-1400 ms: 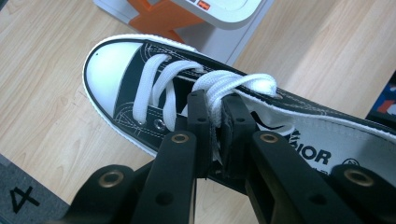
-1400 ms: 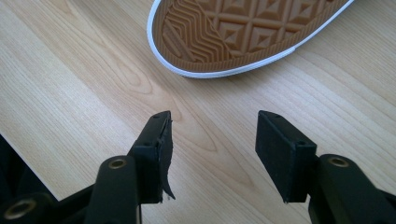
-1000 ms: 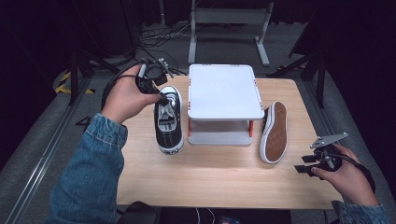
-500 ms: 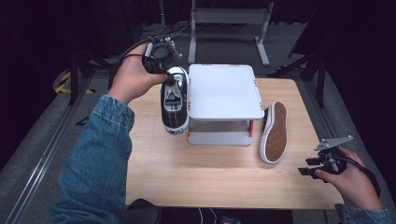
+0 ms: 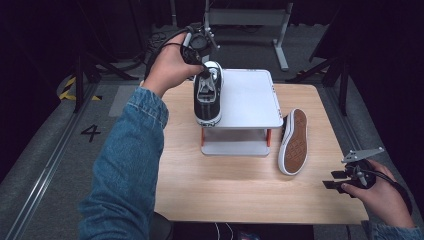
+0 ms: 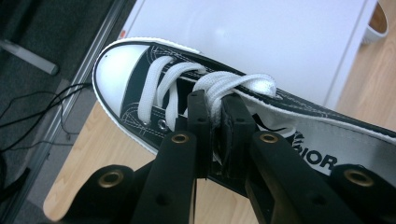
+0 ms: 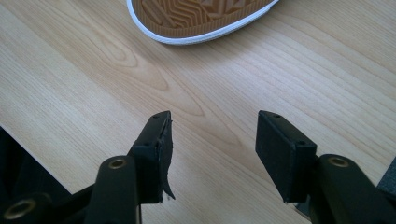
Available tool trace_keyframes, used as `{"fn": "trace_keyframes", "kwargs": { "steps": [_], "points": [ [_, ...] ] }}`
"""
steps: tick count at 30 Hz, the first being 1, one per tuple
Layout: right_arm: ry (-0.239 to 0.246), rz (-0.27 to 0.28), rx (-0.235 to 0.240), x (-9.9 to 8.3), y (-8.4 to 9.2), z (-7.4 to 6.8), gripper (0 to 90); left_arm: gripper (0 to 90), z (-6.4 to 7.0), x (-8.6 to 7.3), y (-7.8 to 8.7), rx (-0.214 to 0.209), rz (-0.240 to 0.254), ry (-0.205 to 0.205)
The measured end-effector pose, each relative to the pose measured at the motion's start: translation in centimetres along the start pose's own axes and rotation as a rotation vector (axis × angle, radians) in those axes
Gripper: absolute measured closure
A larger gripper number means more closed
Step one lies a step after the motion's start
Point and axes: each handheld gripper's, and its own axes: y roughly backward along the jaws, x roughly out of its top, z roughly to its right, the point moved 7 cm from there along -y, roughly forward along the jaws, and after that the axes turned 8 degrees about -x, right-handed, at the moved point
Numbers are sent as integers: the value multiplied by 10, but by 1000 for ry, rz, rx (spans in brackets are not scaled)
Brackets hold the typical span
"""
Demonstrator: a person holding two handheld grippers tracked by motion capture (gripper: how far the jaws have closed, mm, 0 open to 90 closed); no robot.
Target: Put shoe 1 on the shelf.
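Note:
A black canvas sneaker with a white toe cap and white laces hangs over the left edge of the white two-tier stand. My left gripper is shut on its tongue and laces; in the left gripper view the jaws pinch the sneaker at the laces, left gripper. The second sneaker lies on its side right of the stand, tan sole showing, and its sole lies ahead of my right gripper. That right gripper rests near the table's right front corner, open and holding nothing.
The wooden table has bare board in front of the stand. The stand's lower shelf sits under the white top. Cables and a metal frame lie on the floor beyond the table's far edge.
My left gripper has lifted the black sneaker off the table and carried it right, over the stand's left edge. The right gripper has stayed in place.

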Motion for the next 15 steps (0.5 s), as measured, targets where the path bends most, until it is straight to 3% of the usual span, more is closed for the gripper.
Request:
{"fn": "trace_keyframes", "kwargs": {
  "steps": [8,15],
  "points": [
    [-9,6,0,-1,1,3,471,842,-8,20,-23,-4,-5,-14],
    [-1,6,1,-2,1,3,471,841,-15,32,-43,2,9,10]
  ]
}}
